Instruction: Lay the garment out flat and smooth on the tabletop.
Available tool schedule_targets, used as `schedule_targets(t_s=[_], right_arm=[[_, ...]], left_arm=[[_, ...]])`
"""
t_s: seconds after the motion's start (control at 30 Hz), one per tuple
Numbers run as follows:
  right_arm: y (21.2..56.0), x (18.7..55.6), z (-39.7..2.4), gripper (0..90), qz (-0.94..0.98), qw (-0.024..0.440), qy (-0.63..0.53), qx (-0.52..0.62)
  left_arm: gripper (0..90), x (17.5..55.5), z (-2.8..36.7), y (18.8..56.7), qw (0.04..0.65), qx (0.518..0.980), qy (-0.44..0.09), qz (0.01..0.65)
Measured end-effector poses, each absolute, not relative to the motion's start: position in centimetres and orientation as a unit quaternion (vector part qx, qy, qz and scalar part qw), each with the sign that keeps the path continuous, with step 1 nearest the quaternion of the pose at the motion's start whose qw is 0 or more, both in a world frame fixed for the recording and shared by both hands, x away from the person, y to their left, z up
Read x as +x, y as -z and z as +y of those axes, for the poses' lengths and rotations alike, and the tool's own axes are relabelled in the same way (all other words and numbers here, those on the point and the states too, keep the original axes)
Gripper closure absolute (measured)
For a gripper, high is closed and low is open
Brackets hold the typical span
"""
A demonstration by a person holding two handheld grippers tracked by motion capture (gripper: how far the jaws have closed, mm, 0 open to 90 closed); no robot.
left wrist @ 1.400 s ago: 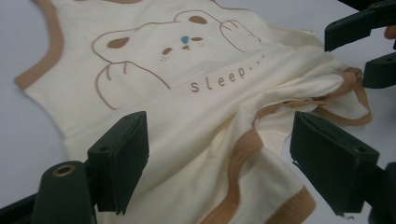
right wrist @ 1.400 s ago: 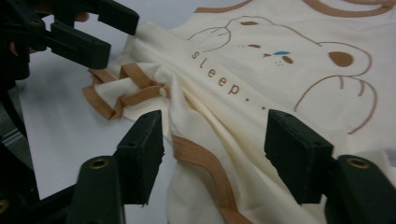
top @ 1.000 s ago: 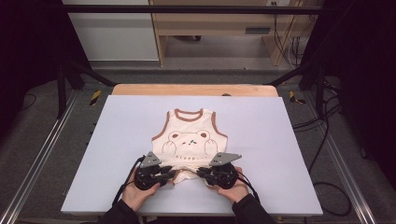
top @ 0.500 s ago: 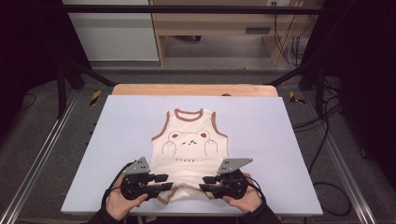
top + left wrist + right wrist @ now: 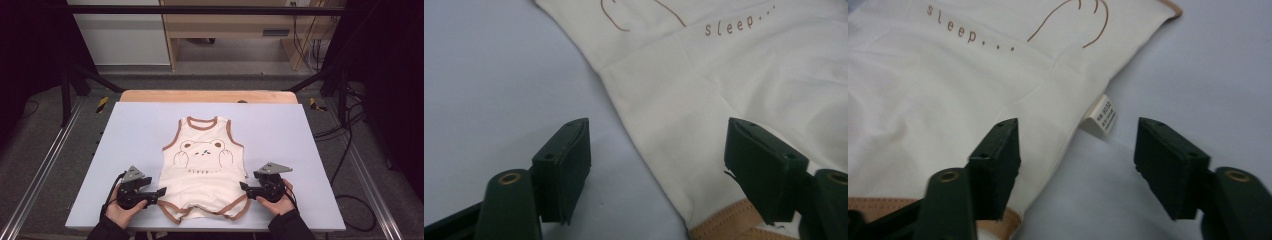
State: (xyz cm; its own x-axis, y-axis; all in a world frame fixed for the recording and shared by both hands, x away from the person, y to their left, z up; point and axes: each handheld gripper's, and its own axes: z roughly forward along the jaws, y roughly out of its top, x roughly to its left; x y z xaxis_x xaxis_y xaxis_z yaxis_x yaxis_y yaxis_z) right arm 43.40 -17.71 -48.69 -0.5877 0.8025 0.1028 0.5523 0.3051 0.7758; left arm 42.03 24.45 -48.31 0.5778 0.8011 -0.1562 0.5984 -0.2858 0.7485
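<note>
From the high view, a cream baby bodysuit (image 5: 202, 170) with brown trim and a bear print lies flat on the pale counter (image 5: 135, 130), its neck toward the far edge. The left gripper (image 5: 159, 192) sits just beside the bodysuit's near left corner, held by the left hand (image 5: 122, 210); the right gripper (image 5: 243, 186) sits just beside its near right corner, held by the right hand (image 5: 276, 202).

In the left gripper view, the jaws stand apart, having just been opening, with the bodysuit's (image 5: 734, 100) side edge running between them, unpinched; its brown hem band (image 5: 729, 227) lies near the right-hand jaw.

In the right gripper view, the jaws are likewise apart after just opening. The bodysuit's (image 5: 948, 90) edge and its white care label (image 5: 1102, 120) lie ahead of the gap, on the counter.
</note>
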Motion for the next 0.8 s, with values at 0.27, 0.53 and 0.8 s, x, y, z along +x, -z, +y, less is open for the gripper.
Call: schedule_targets(t_s=[0.27,0.53,0.8], right_arm=[[49.0,43.2,-17.1,73.8,0.812,0.133,-0.392,0.412],[48.8,43.4,-16.7,89.9,0.815,0.125,-0.398,0.402],[48.3,44.2,-17.0,89.4,0.783,0.185,-0.427,0.412]], left_arm=[[67.2,41.1,23.7,48.2,0.377,0.809,-0.131,0.431],[89.0,41.0,23.2,48.1,0.36,0.82,-0.147,0.42],[89.3,42.9,24.8,47.5,0.391,0.796,-0.165,0.432]])
